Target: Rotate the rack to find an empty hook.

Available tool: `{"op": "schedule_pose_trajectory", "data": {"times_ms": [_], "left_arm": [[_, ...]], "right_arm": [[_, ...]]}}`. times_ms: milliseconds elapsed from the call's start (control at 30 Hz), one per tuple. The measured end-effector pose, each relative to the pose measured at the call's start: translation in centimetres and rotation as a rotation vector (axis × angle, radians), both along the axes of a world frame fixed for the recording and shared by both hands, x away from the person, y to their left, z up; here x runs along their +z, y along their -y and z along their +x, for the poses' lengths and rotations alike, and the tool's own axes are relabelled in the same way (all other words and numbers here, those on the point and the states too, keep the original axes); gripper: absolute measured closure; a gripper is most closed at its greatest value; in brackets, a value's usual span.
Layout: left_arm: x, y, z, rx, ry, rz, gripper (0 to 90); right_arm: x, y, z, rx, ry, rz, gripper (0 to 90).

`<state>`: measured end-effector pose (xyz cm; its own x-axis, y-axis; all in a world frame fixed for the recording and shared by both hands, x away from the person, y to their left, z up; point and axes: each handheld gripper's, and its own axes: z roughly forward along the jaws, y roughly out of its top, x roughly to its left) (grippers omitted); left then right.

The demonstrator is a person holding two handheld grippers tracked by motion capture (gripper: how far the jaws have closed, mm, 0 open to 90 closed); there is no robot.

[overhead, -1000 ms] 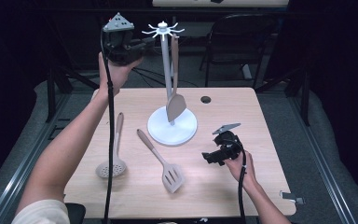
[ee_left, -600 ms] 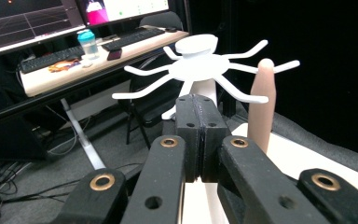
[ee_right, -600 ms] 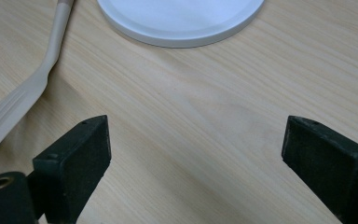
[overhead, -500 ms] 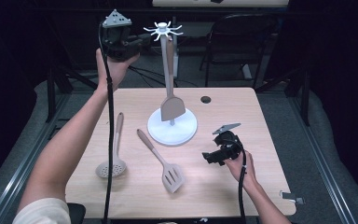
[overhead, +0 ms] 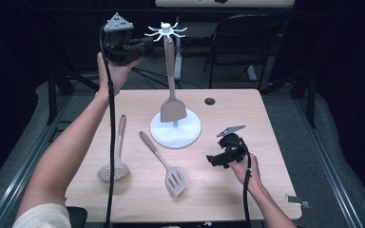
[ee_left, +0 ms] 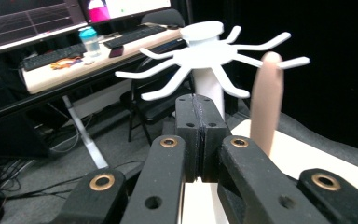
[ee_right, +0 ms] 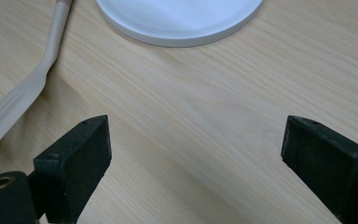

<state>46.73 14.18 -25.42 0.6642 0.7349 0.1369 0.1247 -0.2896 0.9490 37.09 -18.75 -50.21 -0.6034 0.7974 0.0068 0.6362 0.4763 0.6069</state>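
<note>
So the beige solid turner with the long handle (overhead: 172, 90) is hung from one prong of the white spider-armed utensil stand (overhead: 176, 130), blade dangling just above the round base. Makes sense, since the handle tip has to be hooked over an arm for it to hang straight.

The left gripper (overhead: 142, 45) is held up high just beside the prong crown, level with the handle tip. In the left gripper view its jaws are pressed flat together with nothing between them, and the handle (ee_left: 266, 100) is seen off to the side, apart from them. Probably the hanging is already done, though whether the handle hole is fully seated on the prong can't be made out from here.

The right gripper (overhead: 217, 160) is parked low over the light wooden table (overhead: 266, 118), jaws spread wide over bare wood, clearly kept out of the way.

The beige slotted turner (overhead: 164, 164) and the beige perforated skimmer spoon (overhead: 116, 154) are left lying flat, presumably to be hung next.
</note>
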Motion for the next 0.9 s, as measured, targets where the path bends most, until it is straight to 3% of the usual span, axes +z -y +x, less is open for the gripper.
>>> {"op": "schedule_pose_trajectory", "data": {"times_ms": [33, 367, 900], "left_arm": [[-0.1, 0.1, -0.2, -0.008, 0.001, 0.006, 89.6], [0.4, 1.6, -1.6, -0.071, 0.025, 0.024, 89.2], [0.7, 0.7, -0.6, -0.02, 0.026, 0.005, 89.6]], "right_arm": [[-0.1, -0.1, 0.0, -0.002, 0.0, 0.022, 8.1], [-0.1, -0.2, 0.0, -0.004, -0.002, 0.006, 8.3], [0.0, 0.0, 0.0, 0.006, -0.009, -0.001, 8.4]]}}
